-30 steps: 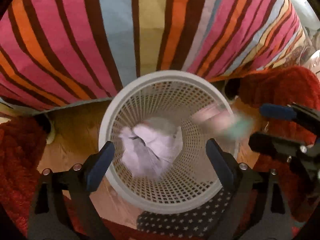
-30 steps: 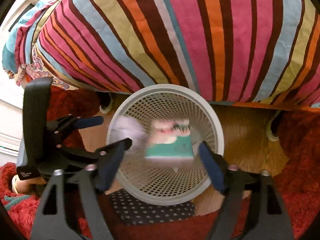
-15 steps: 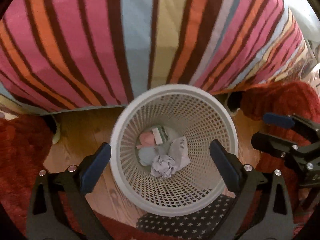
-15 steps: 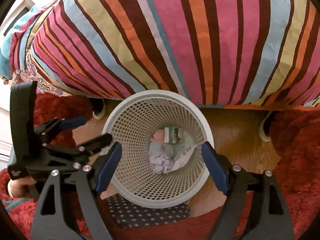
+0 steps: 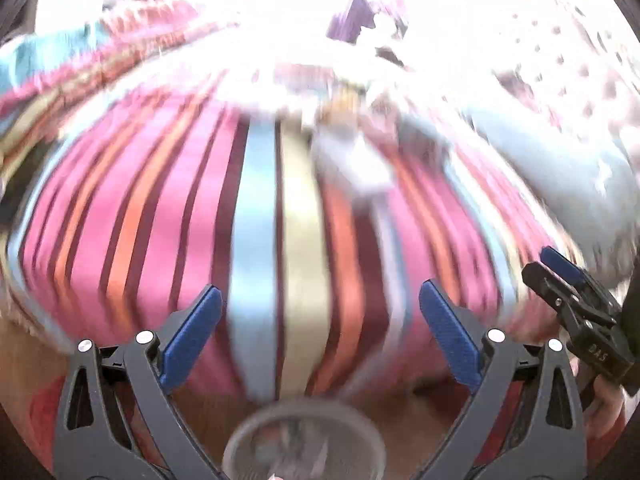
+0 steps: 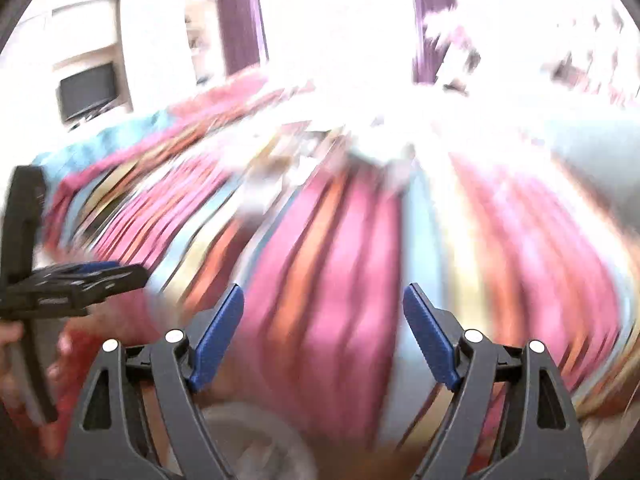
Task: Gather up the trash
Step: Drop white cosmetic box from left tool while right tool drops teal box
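Observation:
Both views are blurred by motion. My left gripper [image 5: 320, 316] is open and empty, facing the striped bedspread [image 5: 256, 216]. The white mesh waste basket [image 5: 304, 444] shows only as a blurred rim at the bottom edge, below the fingers. A pale blurred item [image 5: 352, 164], perhaps paper, lies on top of the bed. My right gripper [image 6: 323, 320] is open and empty, also facing the bedspread [image 6: 340, 240]. The basket rim [image 6: 256, 432] is at its lower left. Each gripper shows in the other's view: the right one [image 5: 576, 288], the left one [image 6: 80, 280].
The bed fills the middle of both views, with bright windows and purple curtains [image 6: 240, 20] behind. A dark screen [image 6: 86, 94] stands at the far left. Red rug [image 5: 44, 412] and wooden floor lie below.
Both grippers have swung up from looking down into the basket to facing the bed. The trash dropped a second ago lies out of clear view in the basket.

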### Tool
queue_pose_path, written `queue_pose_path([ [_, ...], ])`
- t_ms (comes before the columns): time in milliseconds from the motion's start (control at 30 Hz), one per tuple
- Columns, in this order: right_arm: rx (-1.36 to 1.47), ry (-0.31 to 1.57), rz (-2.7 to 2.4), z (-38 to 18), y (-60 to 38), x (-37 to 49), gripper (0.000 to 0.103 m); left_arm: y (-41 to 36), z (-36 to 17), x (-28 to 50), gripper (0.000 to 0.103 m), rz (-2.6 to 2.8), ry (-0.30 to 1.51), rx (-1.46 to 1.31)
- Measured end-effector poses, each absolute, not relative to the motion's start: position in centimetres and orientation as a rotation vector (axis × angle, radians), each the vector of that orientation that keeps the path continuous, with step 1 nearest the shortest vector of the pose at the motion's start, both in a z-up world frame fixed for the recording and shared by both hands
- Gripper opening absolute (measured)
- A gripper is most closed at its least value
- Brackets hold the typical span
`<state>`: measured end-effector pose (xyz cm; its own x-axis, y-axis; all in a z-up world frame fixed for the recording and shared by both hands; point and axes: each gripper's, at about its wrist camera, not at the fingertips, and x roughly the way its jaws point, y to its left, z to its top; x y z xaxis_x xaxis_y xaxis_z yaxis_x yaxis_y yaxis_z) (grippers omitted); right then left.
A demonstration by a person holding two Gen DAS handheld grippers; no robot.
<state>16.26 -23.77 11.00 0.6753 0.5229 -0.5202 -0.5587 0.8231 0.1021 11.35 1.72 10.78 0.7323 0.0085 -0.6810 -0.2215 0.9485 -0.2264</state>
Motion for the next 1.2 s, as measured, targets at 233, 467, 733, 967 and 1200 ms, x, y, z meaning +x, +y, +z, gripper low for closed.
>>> queue_pose_path([
  [233,-0.145,0.599,0.606,10.9,-21.2,29.9,0.078,0.2,10.4,20.7,0.096,0.319,0.733,-0.357],
  [467,-0.212,0.631,0.663,9.7,-19.0,34.5,0.078,-0.1,8.1,24.5,0.096,0.434,0.78,-0.364],
  [733,-0.222,0.745,0.686,9.1,-17.1,37.1,0.073,0.1,6.6,26.2,0.095,0.498,0.786,-0.255],
  [967,-0.16,0.785,0.674,8.4,-17.7,34.2,0.05,2.9,7.1,24.2,0.047,0.372,0.769,-0.252],
  [1200,-0.054,0.708,0.622,9.4,-20.4,28.0,0.05,3.1,7.7,20.4,0.047,0.273,0.762,-0.223],
])
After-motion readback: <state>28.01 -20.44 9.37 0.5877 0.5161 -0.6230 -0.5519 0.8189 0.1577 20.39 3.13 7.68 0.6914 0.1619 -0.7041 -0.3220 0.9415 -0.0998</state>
